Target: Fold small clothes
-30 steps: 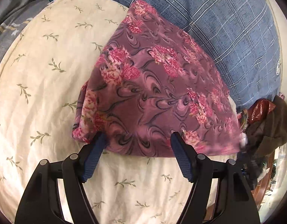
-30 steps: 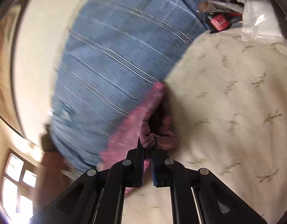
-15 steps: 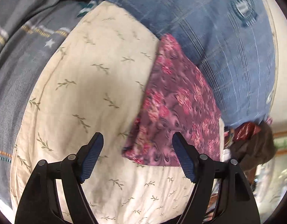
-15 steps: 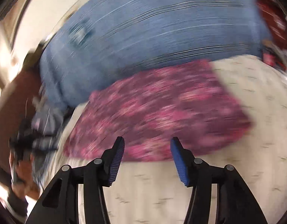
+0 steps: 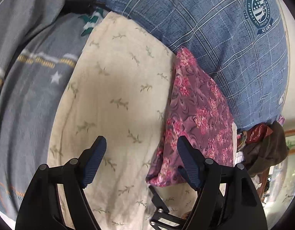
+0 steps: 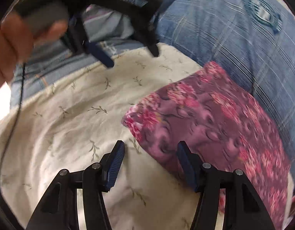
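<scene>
A cream sheet (image 5: 116, 99) printed with small green sprigs covers the bed and fills the middle of both views. Along the top and right of each frame lies a blue plaid pillow (image 5: 214, 28) with a round dark-green crest in the upper right corner. In the left wrist view a grey-blue blanket (image 5: 28, 88) with a white star and orange stripes runs down the left edge, and a heap of dark brown and red clutter (image 5: 266, 143) sits at the right edge beyond the bed.

The folded floral cloth (image 5: 197, 118), purple with pink blossoms, lies flat on the sheet with its far edge against the pillow. In the left wrist view it occupies the centre right; in the right wrist view (image 6: 210, 126) it spreads over the right half, somewhat blurred.

The left gripper (image 5: 140, 154) hangs released, jaws wide, over bare sheet; its right finger overlaps the cloth's near corner in the picture, but nothing lies between the pads. It also shows blurred at the upper left of the right wrist view, held by a hand (image 6: 11, 44). The right gripper (image 6: 150, 158) is released too: its jaws have just been opening, with only sheet and the cloth's near edge seen in the gap and neither pad pressing on the fabric.
</scene>
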